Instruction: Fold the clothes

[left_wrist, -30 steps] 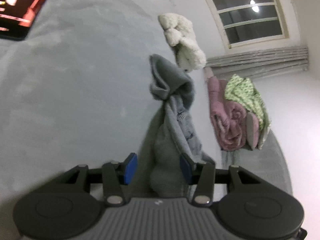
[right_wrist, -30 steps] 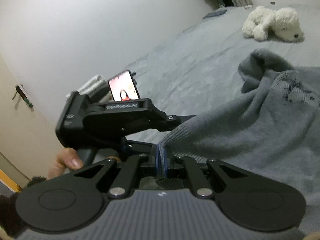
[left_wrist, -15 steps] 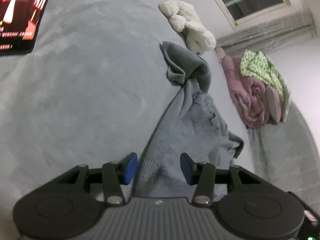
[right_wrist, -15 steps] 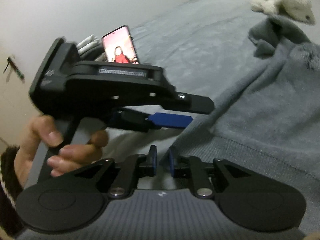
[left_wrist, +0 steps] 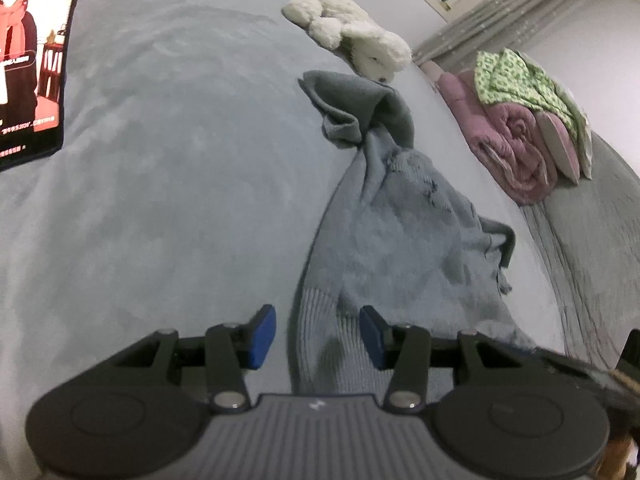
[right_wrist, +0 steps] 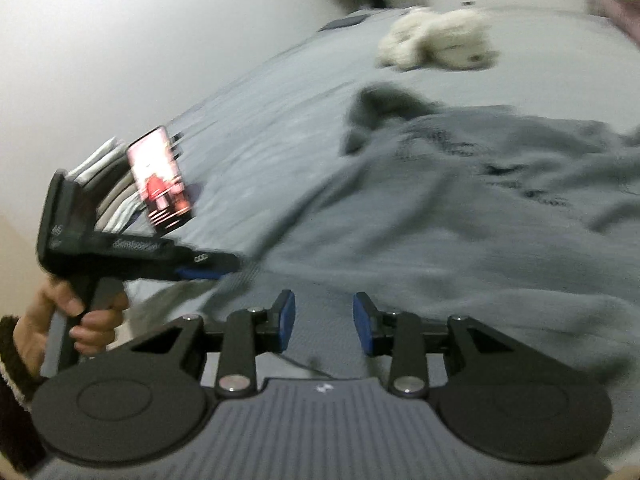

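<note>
A grey knitted sweater [left_wrist: 404, 232] lies spread on the grey bed [left_wrist: 180, 184], its darker hood bunched at the far end. The ribbed hem lies between the blue pads of my left gripper [left_wrist: 317, 336], whose jaws are closing slightly and do not press the cloth. In the right wrist view the sweater [right_wrist: 460, 216] fills the right side. My right gripper [right_wrist: 325, 320] hovers over the hem with its jaws opening and only loose cloth beneath them. A hand [right_wrist: 80, 316] holds the left gripper [right_wrist: 216, 266] at the hem's left corner.
A white plush toy [left_wrist: 352, 40] lies beyond the hood. A phone with a lit screen [right_wrist: 160, 184] leans against a stack of folded clothes [right_wrist: 104, 168] at the left. A rolled pink quilt [left_wrist: 516, 140] under a green flowered cloth sits at the right, by the wall.
The right gripper has let go of the sweater's hem and opened. The sweater, bunched and lifted before, now lies spread flat on the bed. The left gripper has rolled.
</note>
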A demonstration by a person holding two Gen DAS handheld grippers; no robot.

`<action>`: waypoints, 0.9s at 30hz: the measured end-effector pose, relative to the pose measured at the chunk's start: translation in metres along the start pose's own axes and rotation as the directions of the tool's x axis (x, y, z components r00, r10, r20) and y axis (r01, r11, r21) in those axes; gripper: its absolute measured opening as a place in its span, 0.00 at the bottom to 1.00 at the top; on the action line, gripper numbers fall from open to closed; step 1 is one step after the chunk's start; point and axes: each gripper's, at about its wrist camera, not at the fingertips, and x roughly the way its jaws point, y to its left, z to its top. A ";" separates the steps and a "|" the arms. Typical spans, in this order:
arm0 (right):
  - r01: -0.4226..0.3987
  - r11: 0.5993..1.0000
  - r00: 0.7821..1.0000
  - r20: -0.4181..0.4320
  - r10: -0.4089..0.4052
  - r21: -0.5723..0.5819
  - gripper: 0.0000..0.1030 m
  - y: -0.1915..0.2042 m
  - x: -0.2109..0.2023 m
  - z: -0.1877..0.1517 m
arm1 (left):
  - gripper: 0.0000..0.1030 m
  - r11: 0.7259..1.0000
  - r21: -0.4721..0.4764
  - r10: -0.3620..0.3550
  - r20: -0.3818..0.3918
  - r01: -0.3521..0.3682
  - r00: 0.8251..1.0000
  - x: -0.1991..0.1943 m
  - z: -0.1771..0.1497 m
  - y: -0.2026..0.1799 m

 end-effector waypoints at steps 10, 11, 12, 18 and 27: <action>0.190 0.928 0.972 0.070 -0.223 0.321 0.46 -0.085 -0.085 -0.023 | 0.37 0.999 0.018 -0.026 -0.047 0.027 0.999 -0.002 -0.005 0.001; 0.203 0.913 0.968 0.067 -0.241 0.352 0.46 -0.092 -0.092 -0.028 | 0.37 0.999 0.031 -0.024 -0.053 0.026 0.998 -0.002 -0.006 -0.001; 0.214 0.904 0.966 0.058 -0.252 0.370 0.46 -0.096 -0.095 -0.032 | 0.36 0.999 0.042 -0.023 -0.059 0.026 0.998 -0.001 -0.007 -0.003; 0.225 0.872 0.970 -0.013 -0.244 0.435 0.46 -0.106 -0.087 -0.058 | 0.33 0.997 0.071 -0.008 -0.069 0.013 0.998 0.002 -0.013 -0.012; 0.268 0.862 0.956 -0.011 -0.292 0.431 0.07 -0.109 -0.082 -0.058 | 0.05 0.998 0.054 0.017 -0.033 -0.015 0.999 -0.007 -0.018 -0.015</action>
